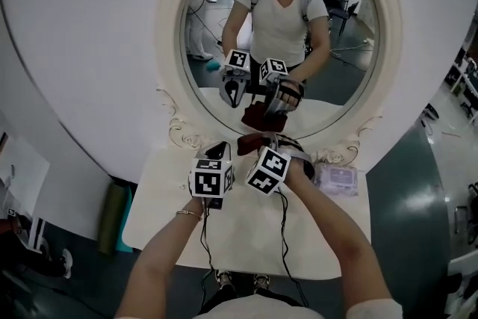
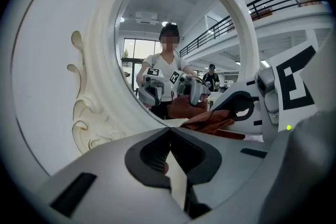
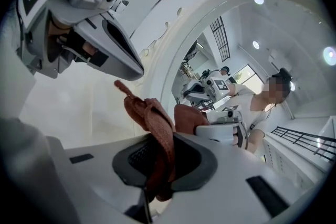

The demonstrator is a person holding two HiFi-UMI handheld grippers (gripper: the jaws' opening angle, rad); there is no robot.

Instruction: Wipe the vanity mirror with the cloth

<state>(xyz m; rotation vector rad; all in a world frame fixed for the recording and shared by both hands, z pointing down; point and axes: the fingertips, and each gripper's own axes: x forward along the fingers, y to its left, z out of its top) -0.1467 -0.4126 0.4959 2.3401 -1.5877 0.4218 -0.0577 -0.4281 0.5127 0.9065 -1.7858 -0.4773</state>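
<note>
Everything is placed against the vanity mirror point(image 1: 280, 33), an oval glass in a white frame with carved scrolls that stands upright at the back of a white table point(image 1: 239, 243). Well below the frame's left side, off the table's left edge, a dark green roll point(image 1: 112, 214) stands on the floor. Just in front of the frame's lower rim and a little left of its middle is the left gripper point(image 1: 219, 152). In the left gripper view its two jaws meet at the tips with nothing between them, and it points at the frame's lower left curve. To its right, at the middle of the lower rim, the dark red cloth point(image 1: 254, 143) hangs bunched up. The right gripper point(image 1: 263, 141), next to the left one with their marker cubes almost side by side, is clamped on a fold of this cloth. In the right gripper view the fabric comes up out of the closed pads in a crumpled ridge towards the glass. It is close to the frame, but none of the views shows whether it touches the glass. The mirror reflects both grippers, the cloth and the person holding them. By the frame's lower right scroll, a pale plastic packet point(image 1: 337, 179) lies flat on the table.
</note>
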